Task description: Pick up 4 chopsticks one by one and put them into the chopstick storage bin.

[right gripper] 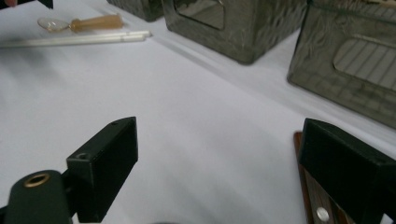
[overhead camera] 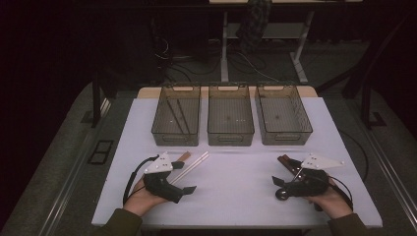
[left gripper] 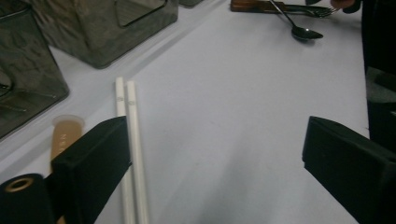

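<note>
Two white chopsticks [overhead camera: 195, 163] [left gripper: 132, 135] [right gripper: 93, 37] lie side by side on the white table [overhead camera: 236, 201], with an amber-handled spoon [overhead camera: 183, 157] [left gripper: 63, 135] [right gripper: 91, 22] just beyond them. My left gripper [overhead camera: 183, 178] [left gripper: 215, 140] rests low over the table, open and holding nothing, its left jaw above the chopsticks. My right gripper [overhead camera: 286, 173] [right gripper: 219, 140] is open too, with bare table between the jaws. A wood-handled piece of cutlery [overhead camera: 286, 161] [left gripper: 252, 5] [right gripper: 309, 196] lies by its right jaw. A dark spoon [left gripper: 299, 30] and a fork [left gripper: 320, 10] lie beside that handle.
Three smoky see-through bins stand in a row at the back of the table: left [overhead camera: 174, 136], middle [overhead camera: 230, 136], right [overhead camera: 285, 136]. The left bin holds a few thin dark sticks. Table legs and cables sit on the floor beyond.
</note>
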The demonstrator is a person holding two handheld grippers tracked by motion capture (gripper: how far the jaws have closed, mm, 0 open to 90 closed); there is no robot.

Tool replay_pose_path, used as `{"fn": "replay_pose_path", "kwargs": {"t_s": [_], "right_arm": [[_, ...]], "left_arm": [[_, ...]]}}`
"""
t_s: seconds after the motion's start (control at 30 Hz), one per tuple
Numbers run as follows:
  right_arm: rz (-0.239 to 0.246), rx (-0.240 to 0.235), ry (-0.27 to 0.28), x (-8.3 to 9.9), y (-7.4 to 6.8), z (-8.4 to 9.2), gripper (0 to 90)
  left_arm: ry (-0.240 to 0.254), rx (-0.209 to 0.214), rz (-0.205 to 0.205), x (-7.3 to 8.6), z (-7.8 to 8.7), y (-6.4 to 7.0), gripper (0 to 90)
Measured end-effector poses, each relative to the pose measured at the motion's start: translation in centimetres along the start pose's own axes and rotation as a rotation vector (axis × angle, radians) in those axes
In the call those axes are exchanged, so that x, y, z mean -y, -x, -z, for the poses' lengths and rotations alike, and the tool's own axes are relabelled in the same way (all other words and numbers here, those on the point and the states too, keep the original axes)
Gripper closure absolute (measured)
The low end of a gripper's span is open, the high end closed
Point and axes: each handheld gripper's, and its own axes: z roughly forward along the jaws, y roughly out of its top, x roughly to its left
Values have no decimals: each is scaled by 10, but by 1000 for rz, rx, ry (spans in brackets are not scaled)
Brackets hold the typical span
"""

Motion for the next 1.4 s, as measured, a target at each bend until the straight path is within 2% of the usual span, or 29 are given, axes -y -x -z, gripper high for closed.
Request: {"fn": "replay_pose_path", "kwargs": {"t_s": [0.17,0.37,0.57,0.8,0.87,1.13,1.4], "right_arm": [[-10,4,-9,8,2,7,115],[-6,10,-16,8,1,5,115],[9,9,-28,8,-2,3,115],[12,14,-31,8,-1,2,115],[11,13,-32,8,-1,2,115],[11,17,-35,8,-2,3,115],[12,20,-38,8,-1,3,115]], "left_arm": [[-22,-27,30,0,3,-6,208],[-29,-54,55,1,8,-13,383],[-33,-81,120,5,12,-28,574],[-83,-95,177,11,6,-40,703],[-101,-97,187,12,4,-42,729],[-139,-85,173,14,-1,-41,775],[-164,-98,165,15,-4,-41,791]]}}
